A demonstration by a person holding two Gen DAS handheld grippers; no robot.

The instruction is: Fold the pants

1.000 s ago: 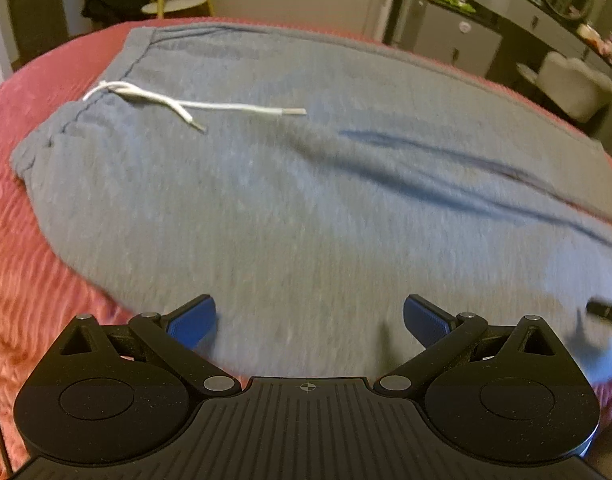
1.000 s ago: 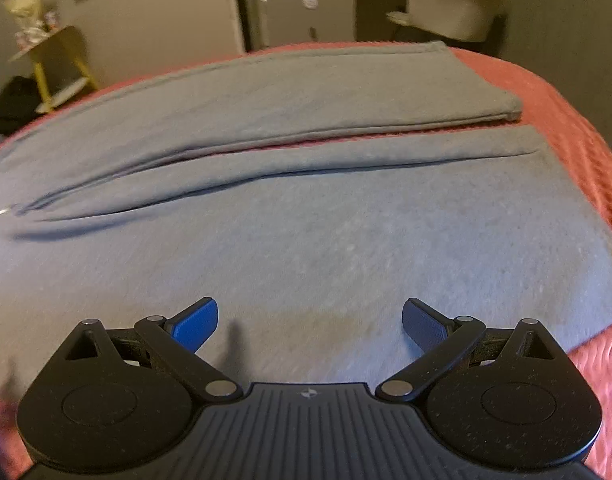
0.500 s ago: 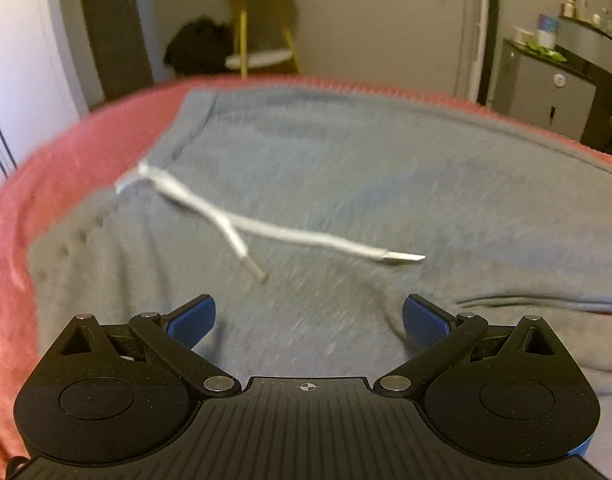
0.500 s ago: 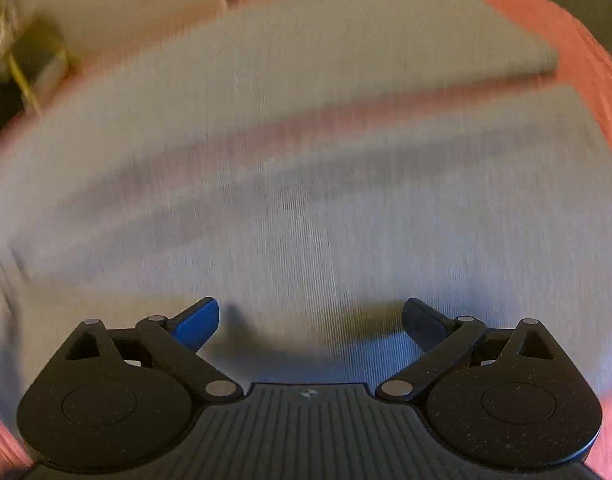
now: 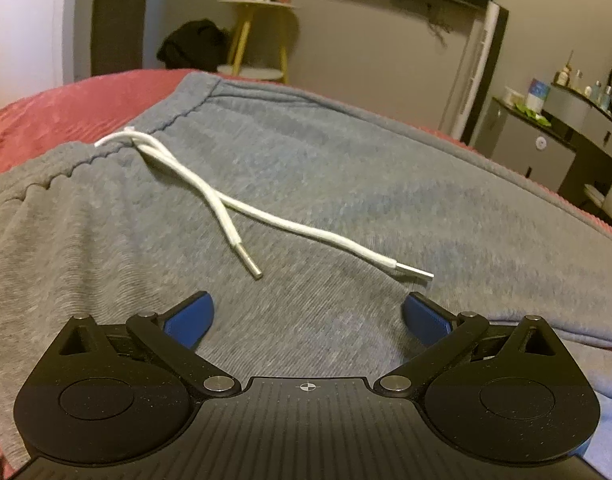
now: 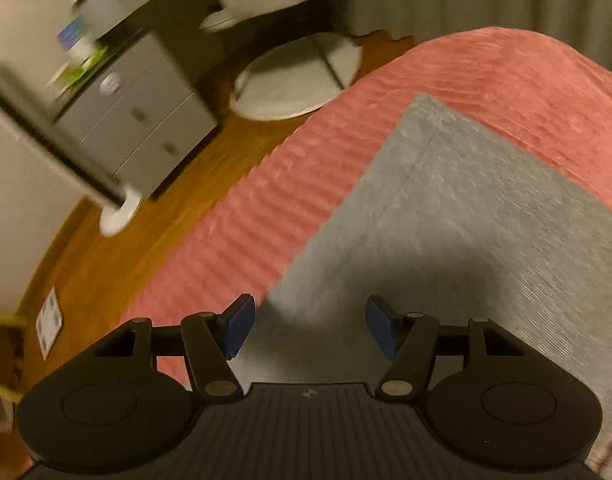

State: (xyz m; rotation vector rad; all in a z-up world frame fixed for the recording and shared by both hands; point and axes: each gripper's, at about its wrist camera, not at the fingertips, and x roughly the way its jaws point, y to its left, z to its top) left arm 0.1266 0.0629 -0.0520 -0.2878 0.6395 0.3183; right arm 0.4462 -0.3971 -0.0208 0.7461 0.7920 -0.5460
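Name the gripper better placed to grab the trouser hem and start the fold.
Right. The right gripper hovers over the leg's edge near the hem, jaws closing, unpinched; the left gripper faces the drawstring.

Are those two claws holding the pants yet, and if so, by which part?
Nothing is held yet. The left gripper is open above the pants near the drawstring. The right gripper is closing over a leg's edge, pads not pressing it.
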